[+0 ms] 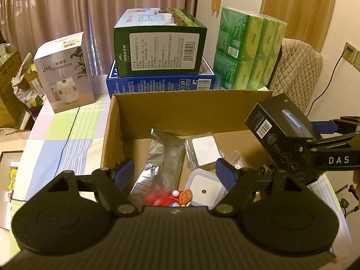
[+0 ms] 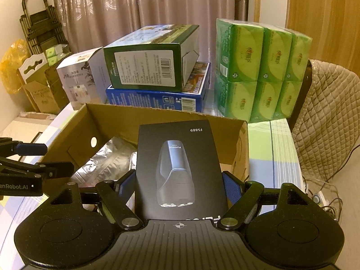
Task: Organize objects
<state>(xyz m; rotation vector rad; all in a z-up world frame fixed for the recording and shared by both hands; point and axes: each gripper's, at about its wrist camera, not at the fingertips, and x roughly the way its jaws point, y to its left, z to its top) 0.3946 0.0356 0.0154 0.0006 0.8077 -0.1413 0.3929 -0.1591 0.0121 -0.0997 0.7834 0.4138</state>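
The black shaver box (image 2: 180,171) sits clamped between the right tongs (image 2: 180,180), held above the near right corner of the open cardboard box (image 1: 186,110) on the checked worktop (image 1: 67,130); the left tongs (image 1: 174,173) stand wide and empty over a foil pouch (image 1: 157,164) inside; green tissue packs (image 2: 261,69) stand behind.

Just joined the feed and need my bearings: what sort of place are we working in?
Probably a room in a home, used for sorting household goods. A checked tablecloth covers the table, long curtains hang behind it, and a quilted chair cover sits beside retail boxes and tissue packs.
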